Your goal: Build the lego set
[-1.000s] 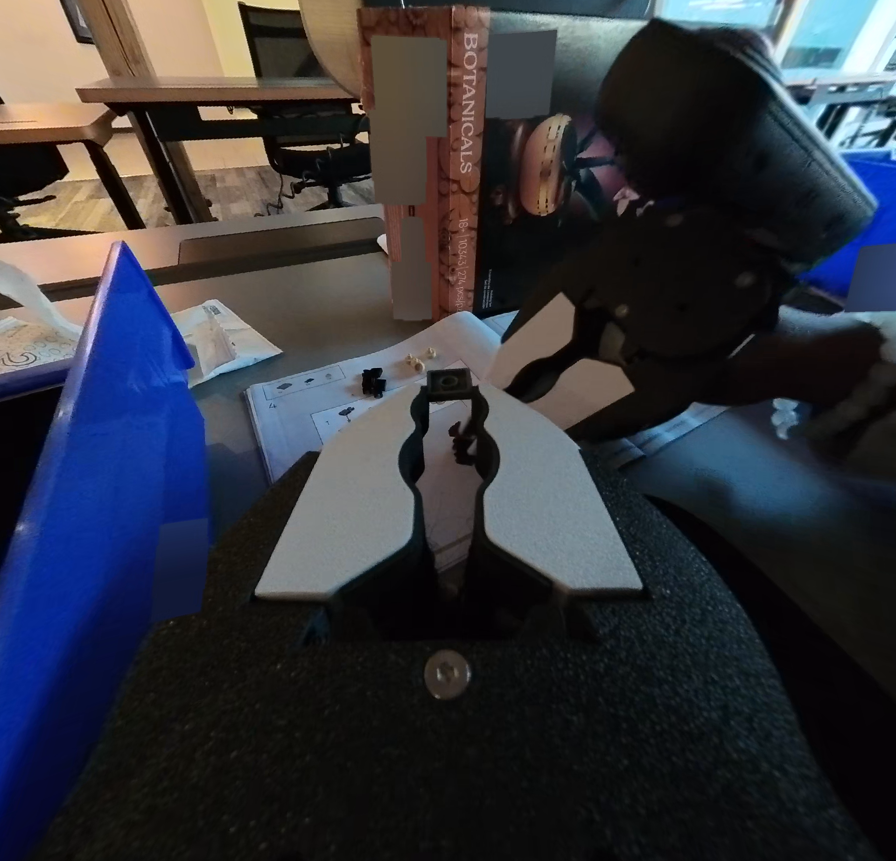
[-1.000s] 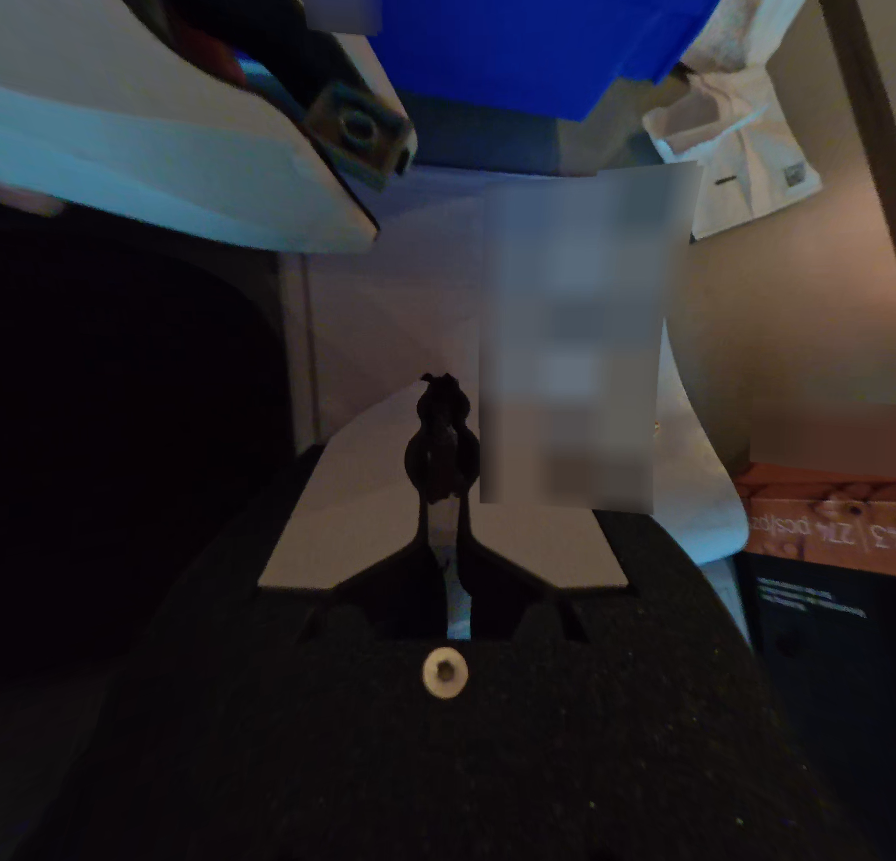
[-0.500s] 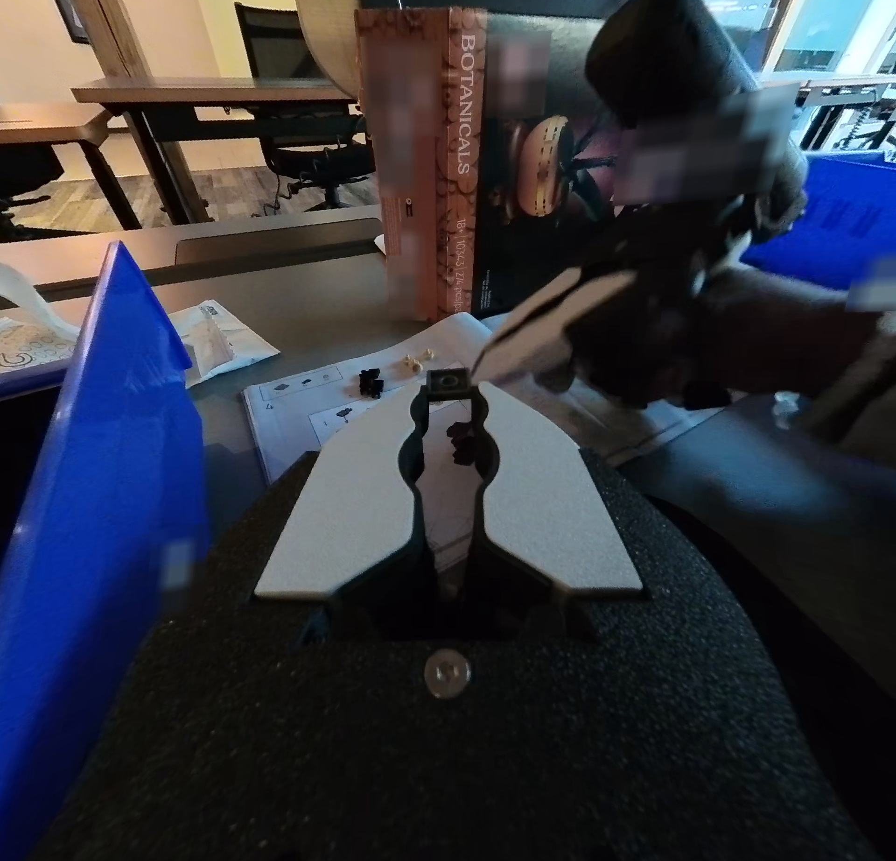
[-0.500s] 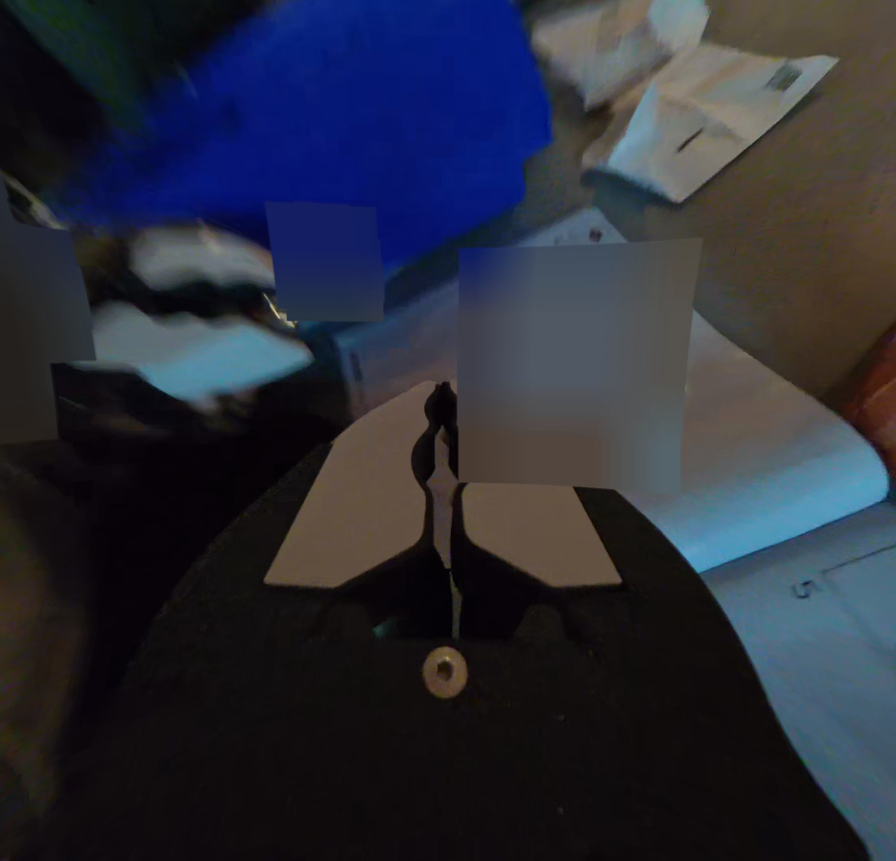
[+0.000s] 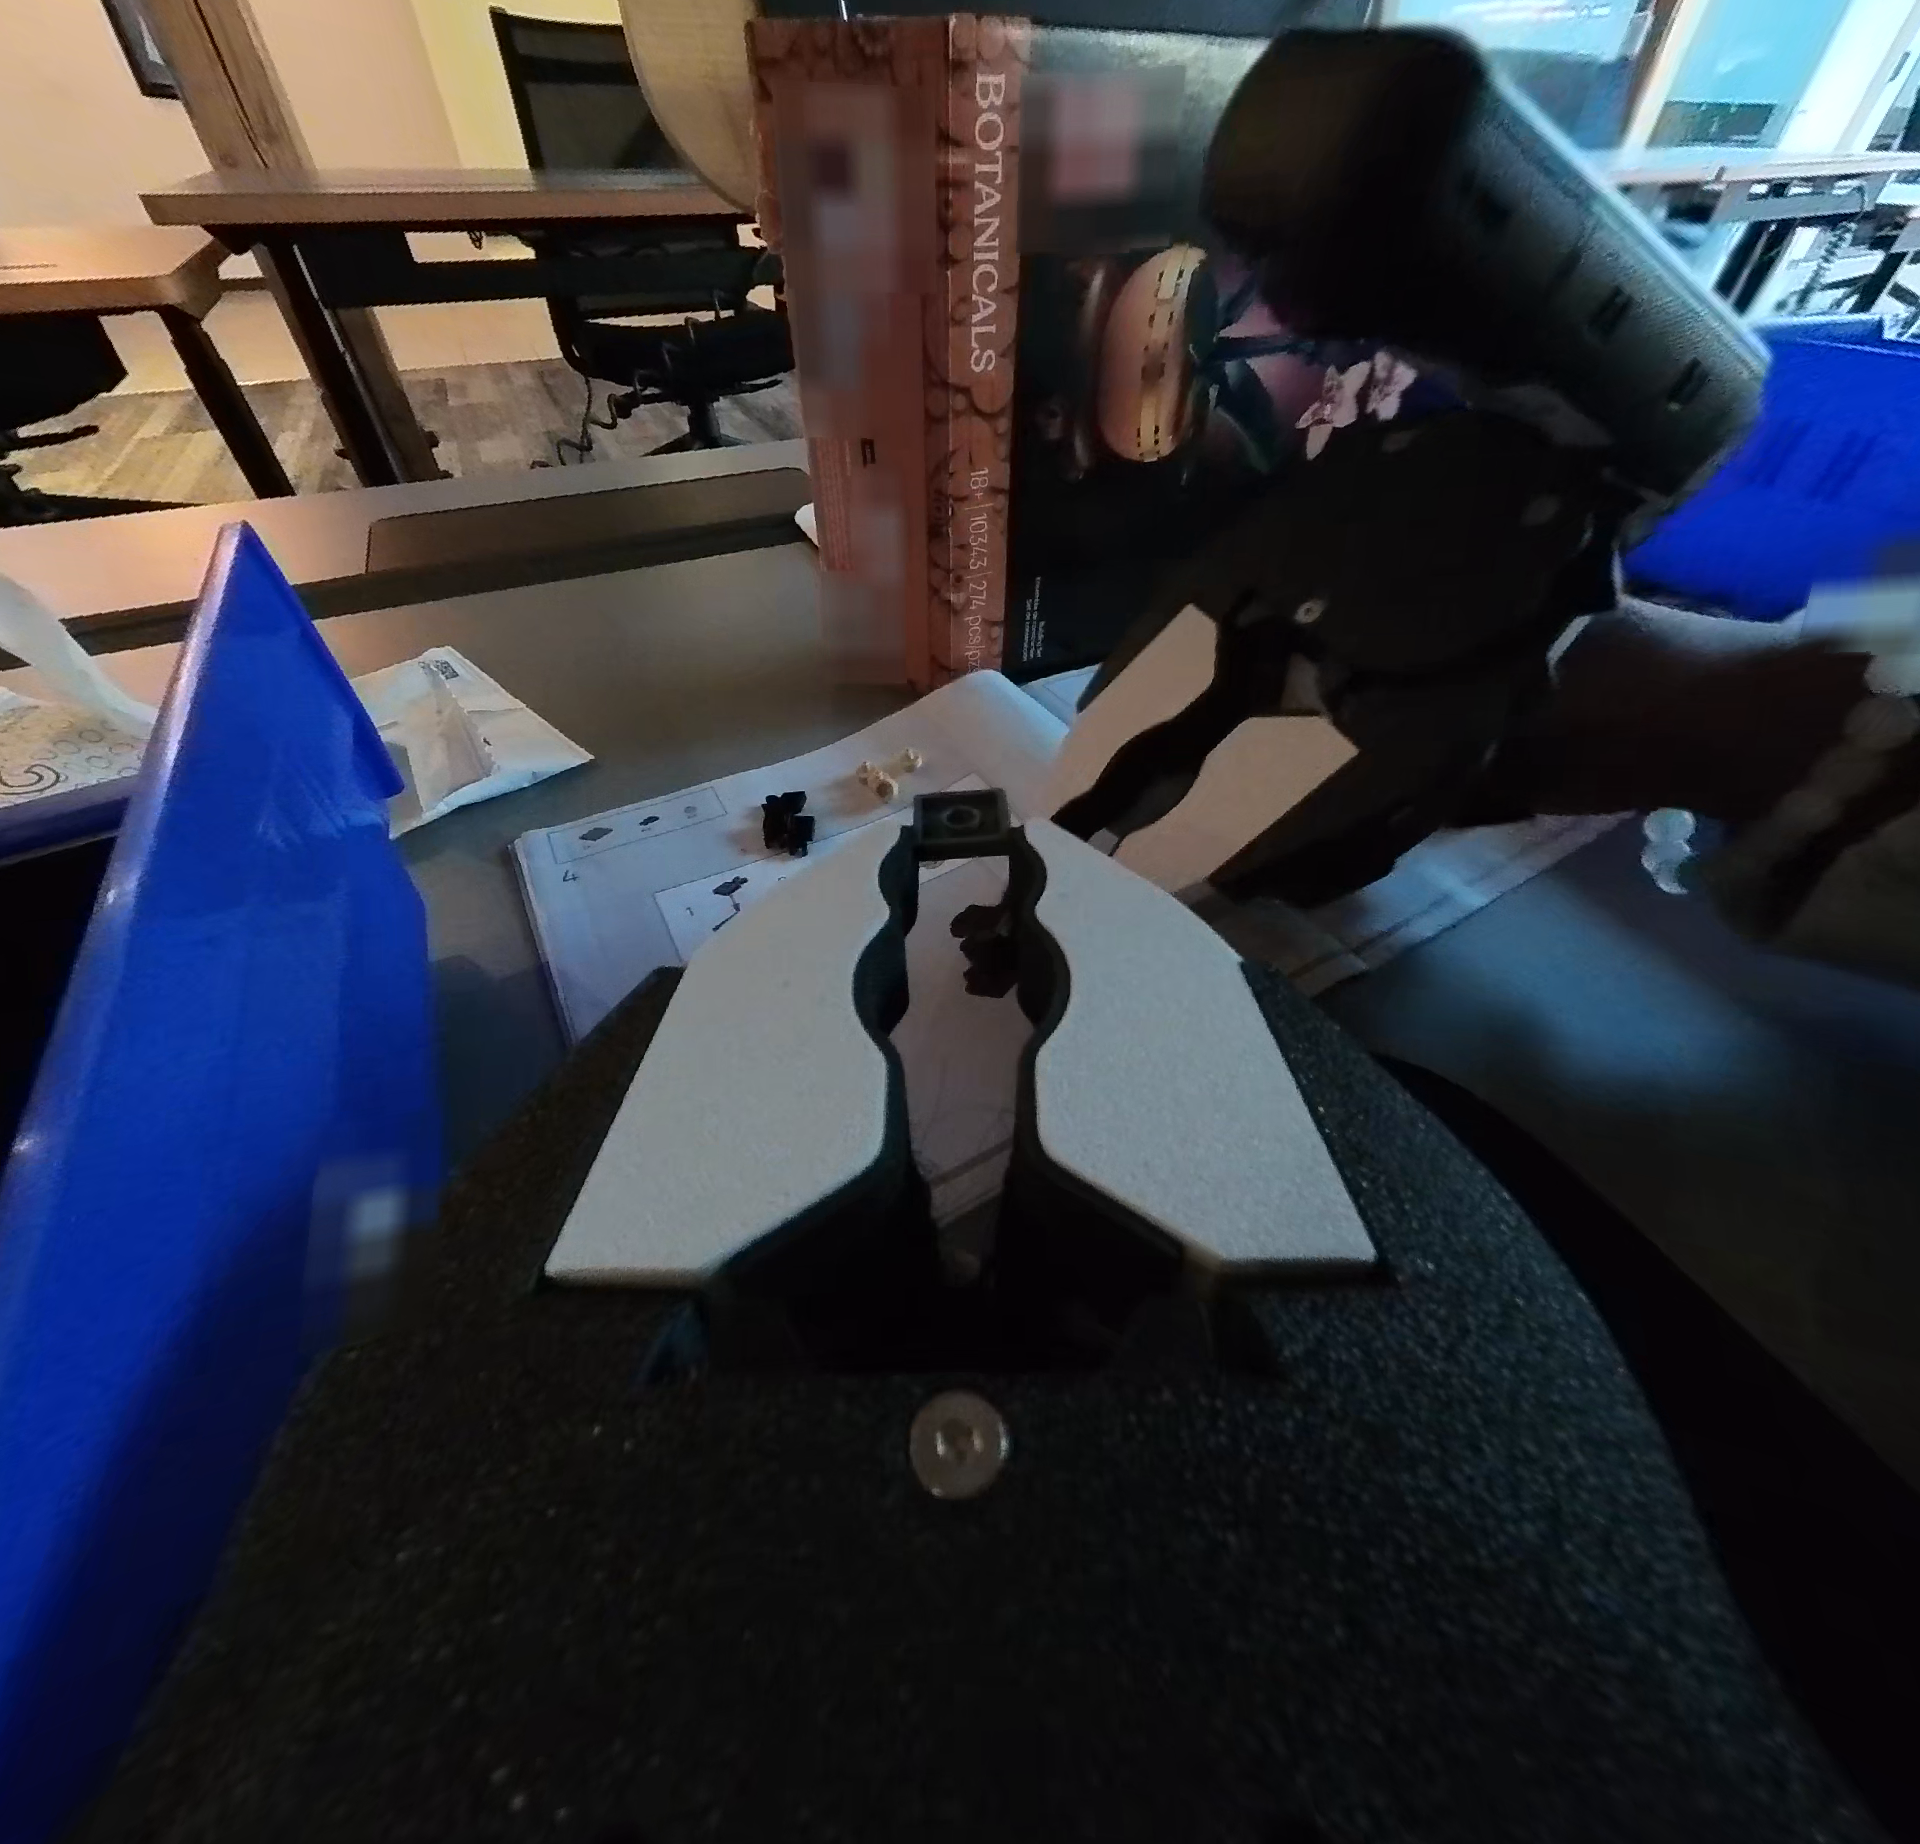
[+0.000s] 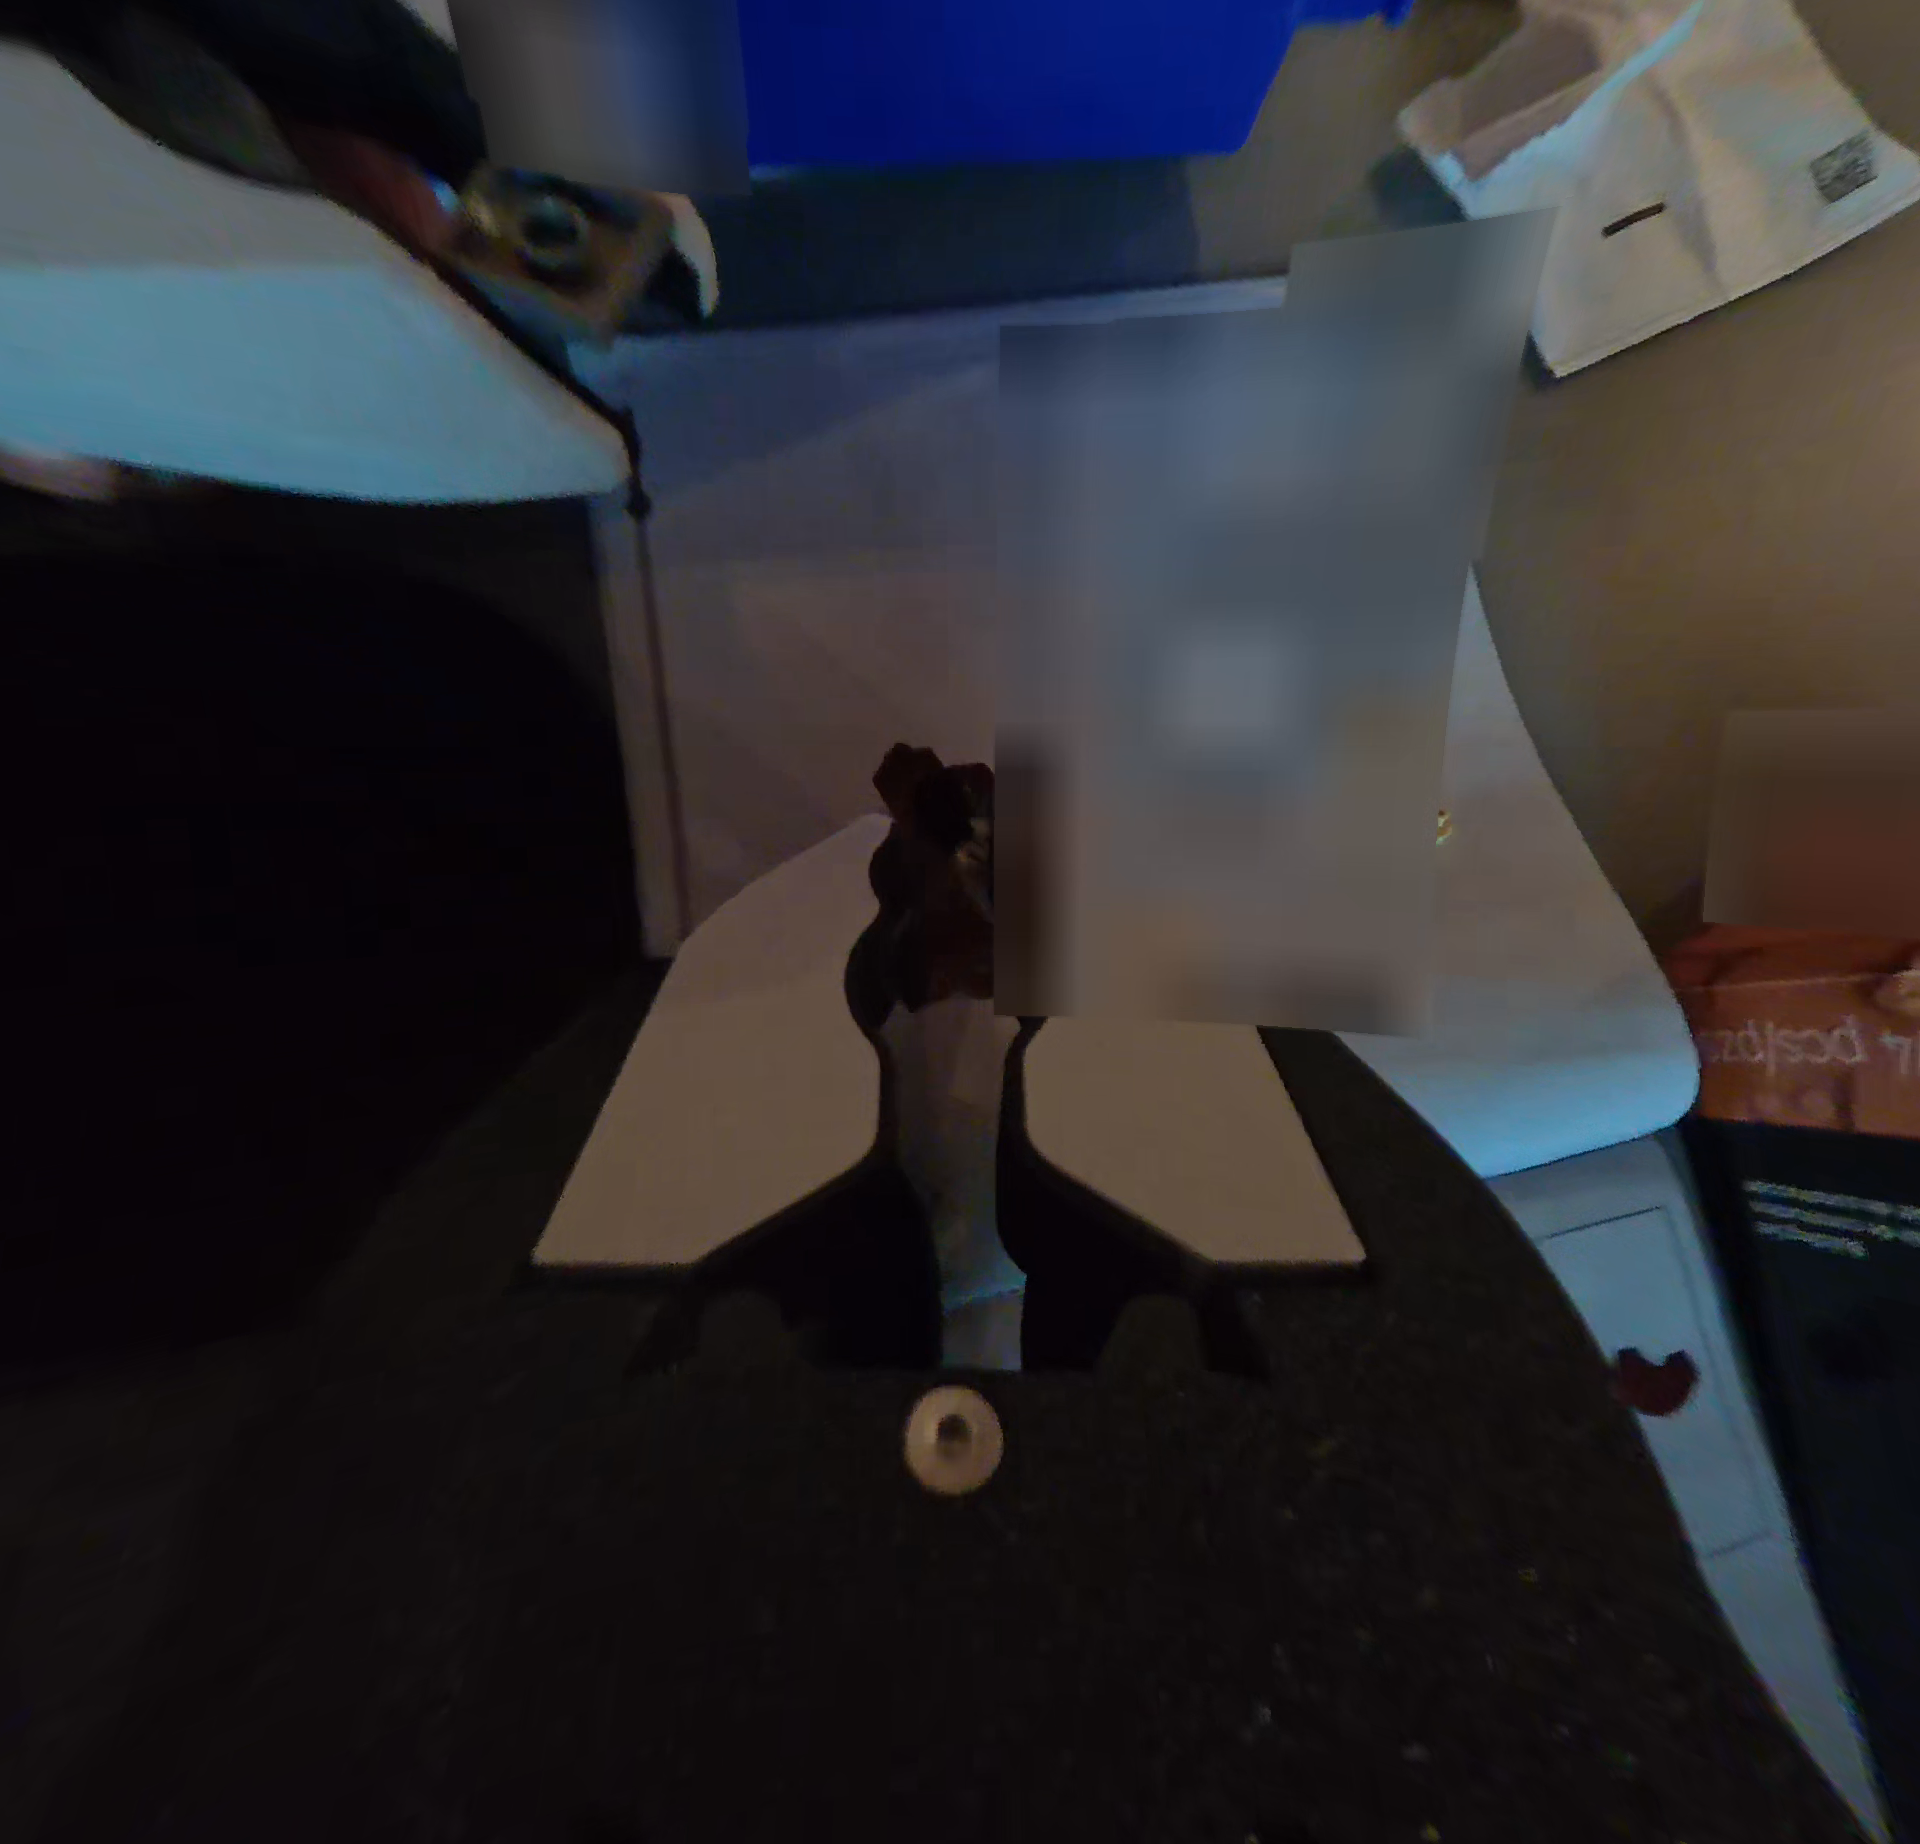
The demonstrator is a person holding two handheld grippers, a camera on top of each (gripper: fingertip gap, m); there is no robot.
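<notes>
My left gripper is shut on a small dark grey square plate and holds it above an open instruction booklet. The plate also shows in the right wrist view, at the upper left. My right gripper comes in from the right with its tips close to the left gripper's; its fingers stand apart. A small dark brown piece lies on the booklet right at its tips, and I see it below the left fingers. A blurred patch hides the right finger's tip.
A blue bin stands close on the left. A tall brown and black box stands behind the booklet. A white bag, a small black piece and beige bits lie near. A dark red piece lies on the page. One gripper's finger ends stand about 8 cm off the other's. The dark red piece is closer to my right gripper, around 15 cm from its tips; the left tips are 20 cm off.
My right gripper swung away with its jaws shut, then came back to the left gripper's tips with its jaws parted. My left gripper kept still with the plate.
</notes>
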